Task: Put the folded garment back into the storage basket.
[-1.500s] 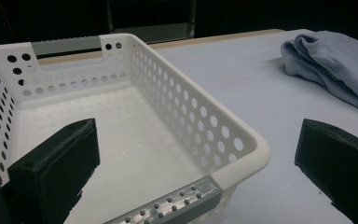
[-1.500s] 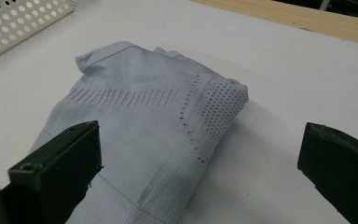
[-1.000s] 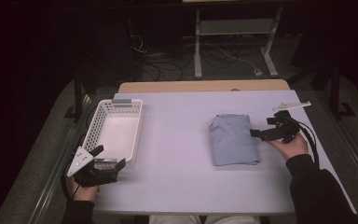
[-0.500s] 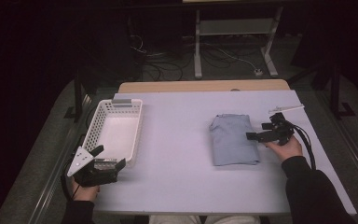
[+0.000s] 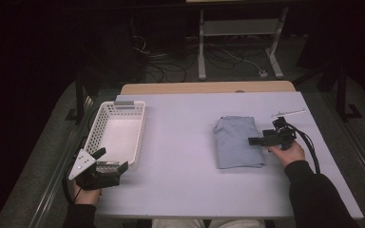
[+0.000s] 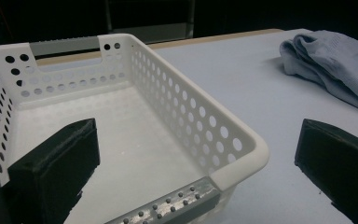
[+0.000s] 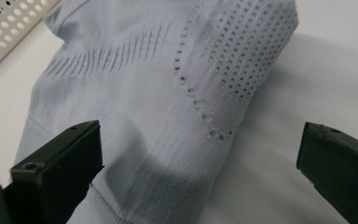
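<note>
A folded pale blue knit garment (image 5: 237,141) lies flat on the white table (image 5: 185,142), right of centre. My right gripper (image 5: 254,141) reaches over its right edge from the right, jaws open, with the knit cloth (image 7: 168,93) close below and between them. A white perforated basket (image 5: 116,133) stands empty at the table's left. My left gripper (image 5: 111,161) rests open at the basket's near corner (image 6: 235,161), with the garment (image 6: 335,65) farther off to the right.
A thin white stick-like item (image 5: 289,112) lies near the table's far right. A wooden strip (image 5: 209,88) runs along the table's far edge. Cables and a metal stand (image 5: 237,52) sit on the dark floor beyond.
My right gripper has moved left, from beside the garment to over its right edge. The left gripper has stayed by the basket.
</note>
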### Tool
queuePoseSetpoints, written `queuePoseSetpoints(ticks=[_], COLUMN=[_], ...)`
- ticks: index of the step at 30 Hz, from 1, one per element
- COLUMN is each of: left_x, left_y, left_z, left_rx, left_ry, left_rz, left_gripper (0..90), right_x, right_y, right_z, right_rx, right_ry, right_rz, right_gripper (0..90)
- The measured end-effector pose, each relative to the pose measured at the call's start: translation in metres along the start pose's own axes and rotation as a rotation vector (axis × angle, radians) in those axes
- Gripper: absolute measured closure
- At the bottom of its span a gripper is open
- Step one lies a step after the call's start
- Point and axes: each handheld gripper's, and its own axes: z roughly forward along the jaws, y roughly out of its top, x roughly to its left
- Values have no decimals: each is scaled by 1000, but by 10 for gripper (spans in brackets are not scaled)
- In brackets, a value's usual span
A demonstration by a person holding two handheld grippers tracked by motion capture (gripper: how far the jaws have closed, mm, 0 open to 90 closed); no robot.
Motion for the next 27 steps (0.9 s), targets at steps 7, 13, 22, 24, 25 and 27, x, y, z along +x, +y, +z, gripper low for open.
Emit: queuePoseSetpoints(ticks=[7, 13, 22, 24, 25, 27], left_x=[0, 0, 0, 0, 0, -1], left_y=[0, 0, 0, 0, 0, 0], left_z=[0, 0, 0, 0, 0, 1], left_rx=[2, 2, 4, 5, 4, 4], left_ry=[-1, -2, -5, -5, -6, -7], left_rz=[3, 4, 6, 6, 7, 5], left_gripper=[0, 0, 0, 0, 0, 0], right_x=[-2, -2, -3, -3, -2, -2], right_y=[-4, -4, -5, -5, -5, -5], right_z=[7, 11, 17, 18, 19, 20], right_rx=[2, -10, -21, -25, -26, -27], right_ry=[36, 71, 100, 99, 94, 97], right_rz=[45, 90, 131, 126, 125, 137], right_gripper=[68, 139, 174, 181, 185, 191])
